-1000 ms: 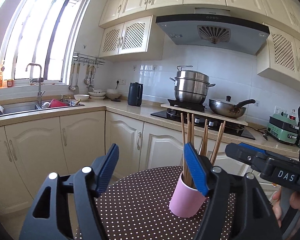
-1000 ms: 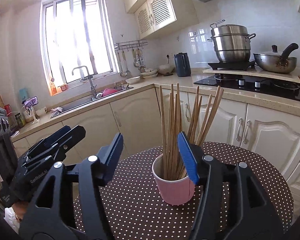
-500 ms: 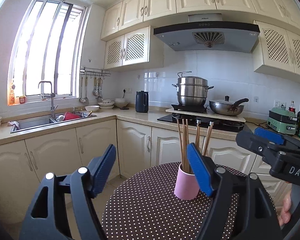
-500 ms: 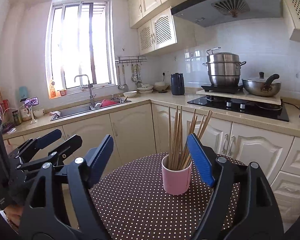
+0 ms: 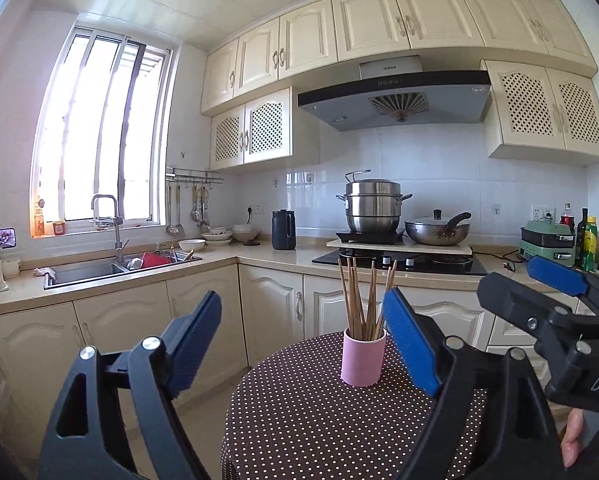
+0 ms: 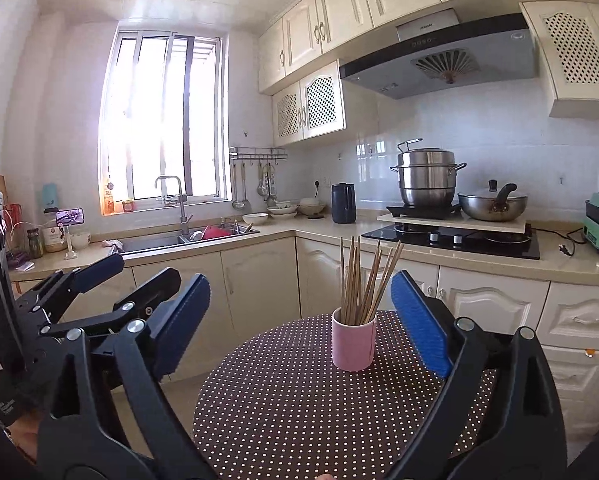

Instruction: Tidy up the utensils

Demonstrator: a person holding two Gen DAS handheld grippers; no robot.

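Now both claws have backed away from the pink cup (image 6: 353, 344); left claw (image 5: 305, 344) and right claw (image 6: 299, 328) are opening, nothing between them. Chopsticks (image 6: 363, 280) stand bundled in the cup on the dotted table (image 6: 291, 400), apparently all gathered, so sorting looks finished.
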